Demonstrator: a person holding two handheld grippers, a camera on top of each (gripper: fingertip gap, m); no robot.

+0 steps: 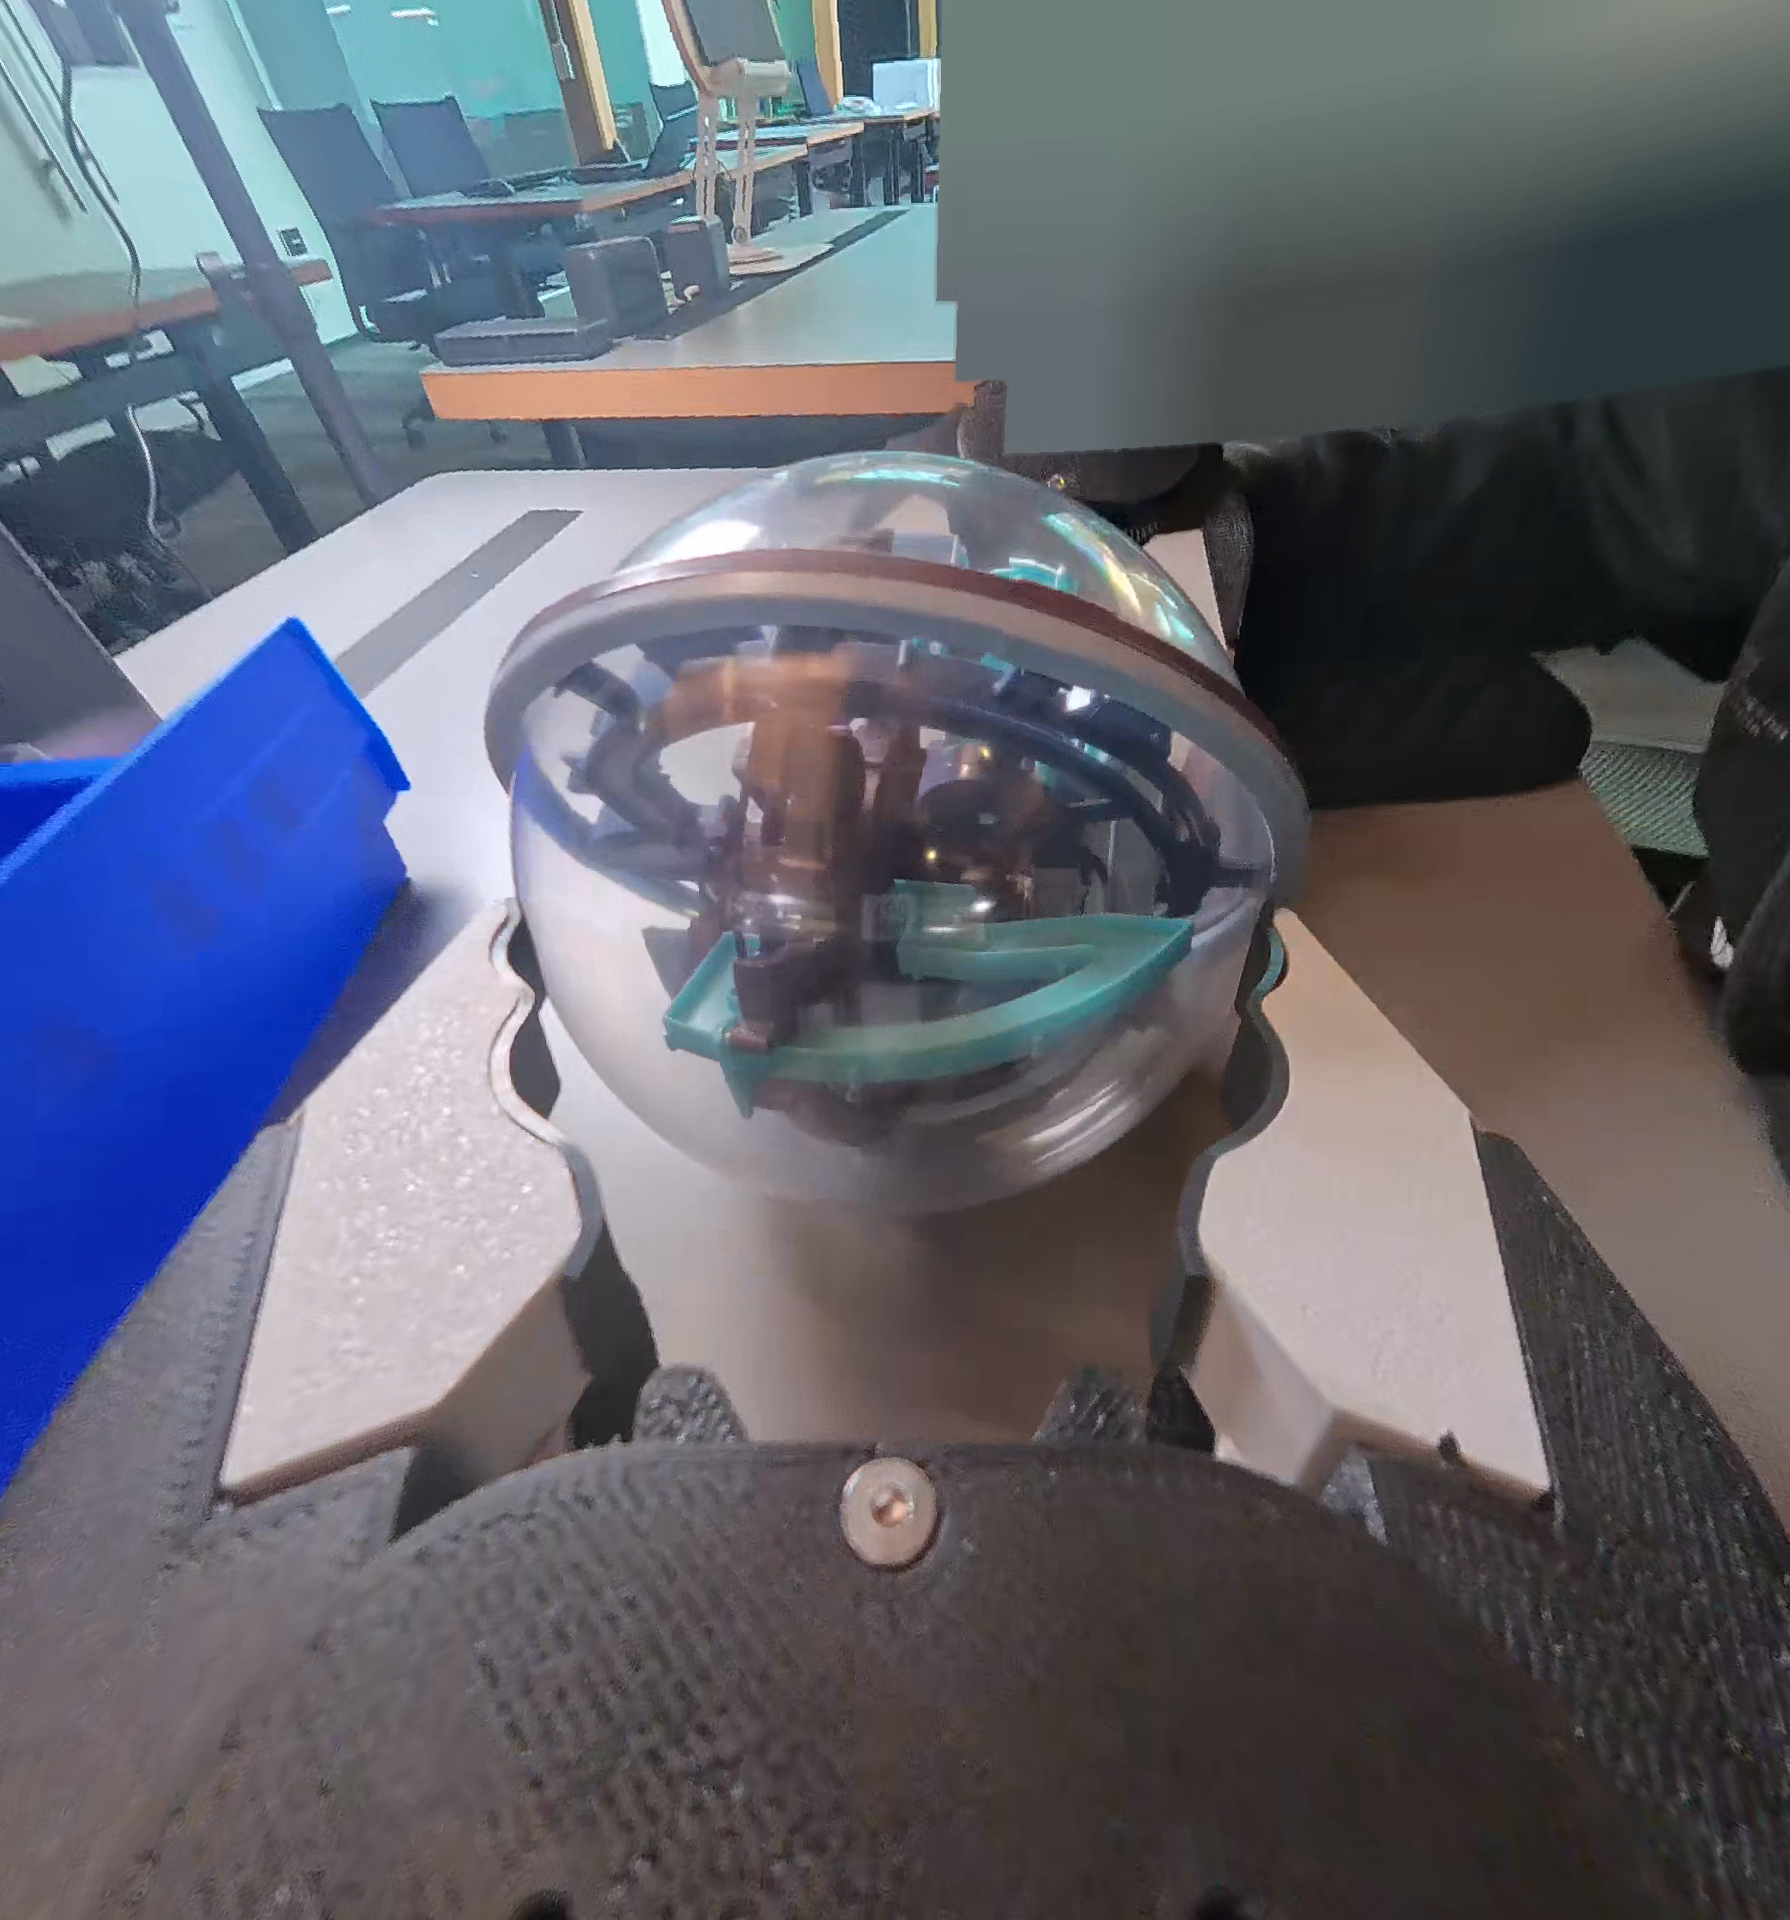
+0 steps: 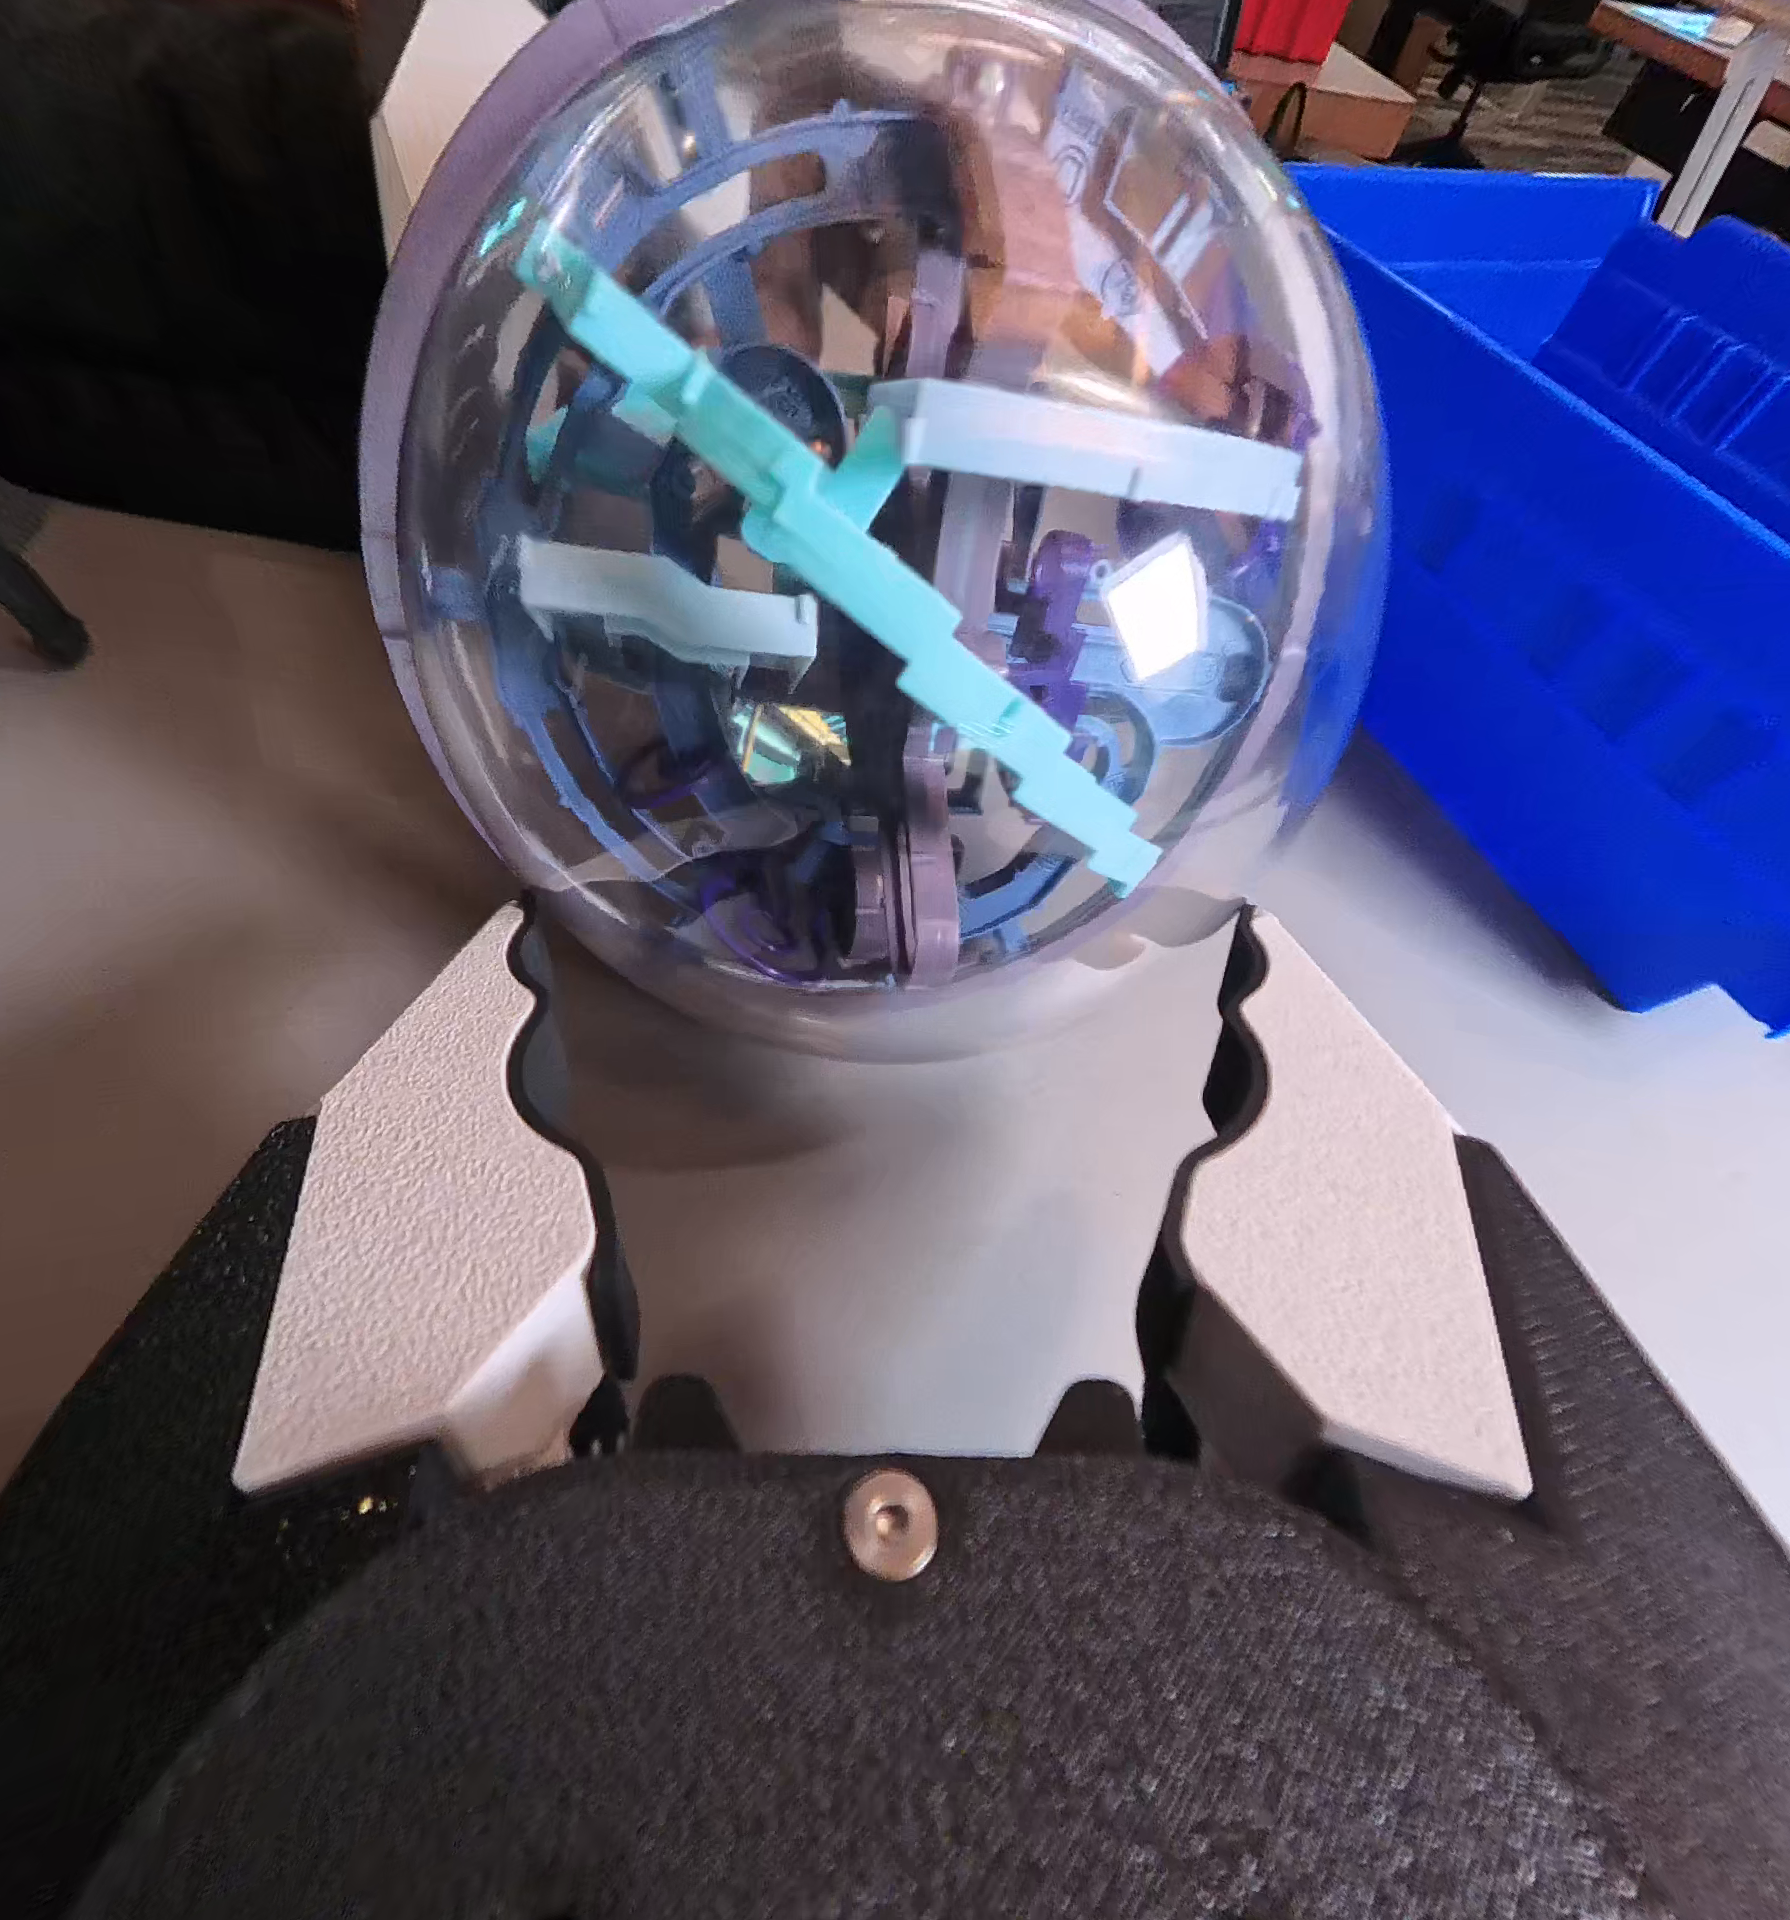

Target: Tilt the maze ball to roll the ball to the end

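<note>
- Left gripper [image 1: 891, 935], frame centre: fingers clamped on maze ball [image 1: 891, 831].
- Right gripper [image 2: 880, 935]: fingers wide, pad contact cannot be told.
- Blue bin [image 2: 1597, 582], right.

Blue plastic bin [image 1: 143, 914]: stands on the pale desk [image 1: 434, 540] toward its left edge in the left wrist view, and toward the right edge [image 2: 1597, 644] in the right wrist view (ribbed wall facing in). Dark strip [image 1: 455, 592]: runs along the desk top. Black office chairs [image 1: 351, 197] and orange-edged desks [image 1: 683, 384]: in the room behind. Dark-sleeved person [image 1: 1493, 582]: at the far right.
</note>
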